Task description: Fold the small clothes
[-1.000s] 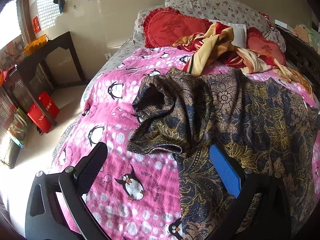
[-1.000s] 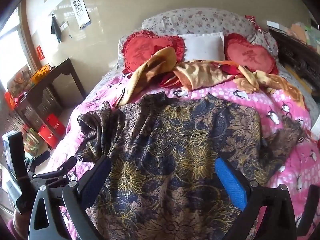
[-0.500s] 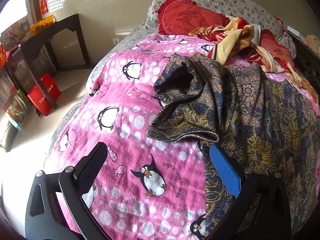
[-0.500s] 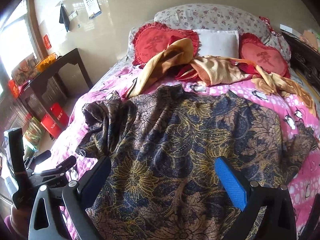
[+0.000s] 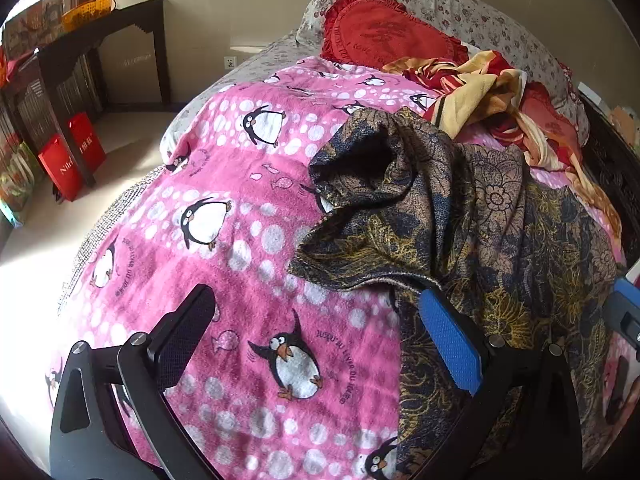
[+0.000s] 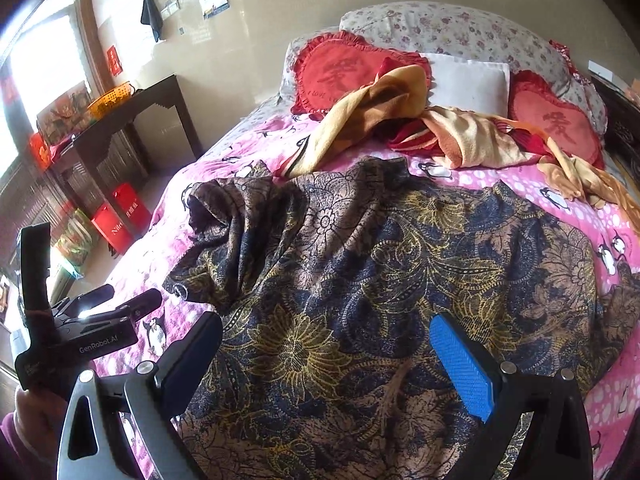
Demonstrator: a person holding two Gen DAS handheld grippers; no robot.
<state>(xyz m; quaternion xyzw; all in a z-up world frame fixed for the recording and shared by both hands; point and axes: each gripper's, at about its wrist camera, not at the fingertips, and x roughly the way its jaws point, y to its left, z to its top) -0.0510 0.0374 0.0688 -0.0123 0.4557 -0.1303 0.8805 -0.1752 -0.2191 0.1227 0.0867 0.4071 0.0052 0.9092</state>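
A dark blue, brown and gold floral garment (image 6: 380, 280) lies spread on the pink penguin blanket (image 5: 224, 216). Its left sleeve (image 5: 380, 200) is bunched and crumpled, with the cuff opening facing left. My left gripper (image 5: 316, 324) hovers open over the blanket, just below that sleeve's hem; its blue pad sits at the garment's left edge. My right gripper (image 6: 324, 344) is open above the garment's lower middle, nothing between its fingers. The left gripper (image 6: 116, 312) also shows at the left of the right wrist view, held by a hand.
Yellow and red cloths (image 6: 440, 136) lie heaped near the head of the bed, in front of red heart cushions (image 6: 340, 76) and a floral pillow (image 6: 460, 28). A dark wooden side table (image 5: 92, 36) and red bags (image 5: 72, 160) stand on the floor at left.
The left gripper has swung left and closer, so more pink blanket and the bunched sleeve fill its view. The right gripper has eased forward over the garment. Both stay open.
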